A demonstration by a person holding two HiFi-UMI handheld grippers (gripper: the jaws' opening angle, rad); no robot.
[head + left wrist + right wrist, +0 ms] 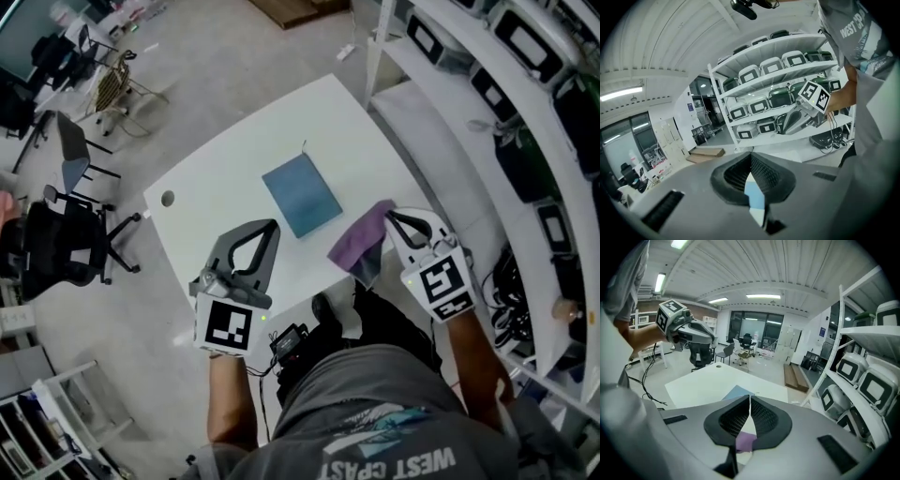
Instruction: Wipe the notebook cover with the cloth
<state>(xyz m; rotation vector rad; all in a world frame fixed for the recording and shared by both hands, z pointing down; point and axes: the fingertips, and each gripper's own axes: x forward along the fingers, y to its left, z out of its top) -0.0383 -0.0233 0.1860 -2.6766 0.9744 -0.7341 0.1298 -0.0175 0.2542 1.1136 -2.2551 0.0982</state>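
Note:
A blue notebook (pixel 301 194) lies flat in the middle of the white table (pixel 216 173). My right gripper (pixel 390 216) hovers just right of it, shut on a purple cloth (pixel 359 241) that hangs from its tips over the table's near edge. In the right gripper view the cloth (pixel 745 441) shows under the closed jaws (pixel 750 397), with the notebook (pixel 737 392) beyond. My left gripper (pixel 274 225) hangs near the table's front edge, left of the notebook, its jaws shut on nothing (pixel 751 155).
Shelves (pixel 525 103) with white and green devices run along the right side, close to the table. Office chairs (pixel 66 239) stand on the floor to the left. A round cable hole (pixel 167 199) sits near the table's left corner.

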